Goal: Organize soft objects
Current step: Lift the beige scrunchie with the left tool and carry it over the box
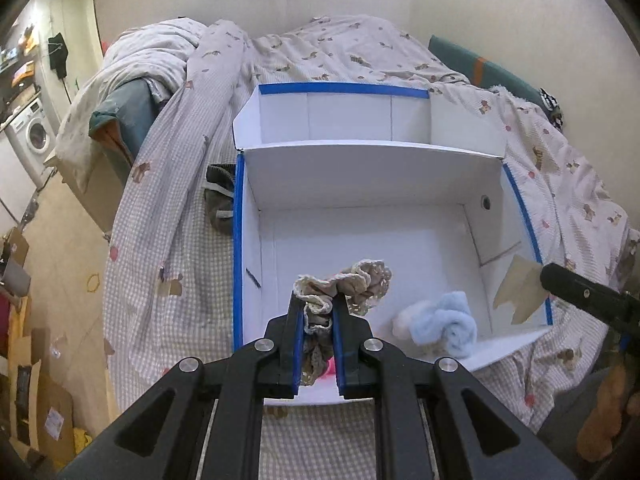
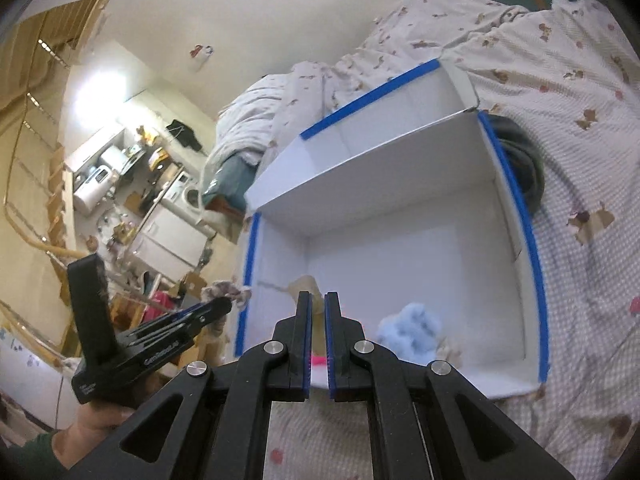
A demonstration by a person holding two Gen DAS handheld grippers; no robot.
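A white cardboard box [image 1: 400,184] with blue-taped rims lies open on the bed; it also shows in the right wrist view [image 2: 400,184]. My left gripper [image 1: 318,304] is shut on a beige crocheted sock [image 1: 352,282] and holds it over the box's near left part. A light blue fluffy sock [image 1: 444,326] lies in the box's near right corner, also seen from the right wrist [image 2: 412,330]. My right gripper [image 2: 316,300] is nearly closed and empty above the box's near edge. A pink item [image 2: 318,359] shows below it.
The bed has a checked sheet [image 1: 176,264] and a rumpled bear-print duvet [image 1: 320,52]. A dark grey garment [image 1: 219,200] lies left of the box. A black ring-shaped object [image 2: 524,160] lies right of it. Floor clutter and a washing machine [image 1: 34,136] are at left.
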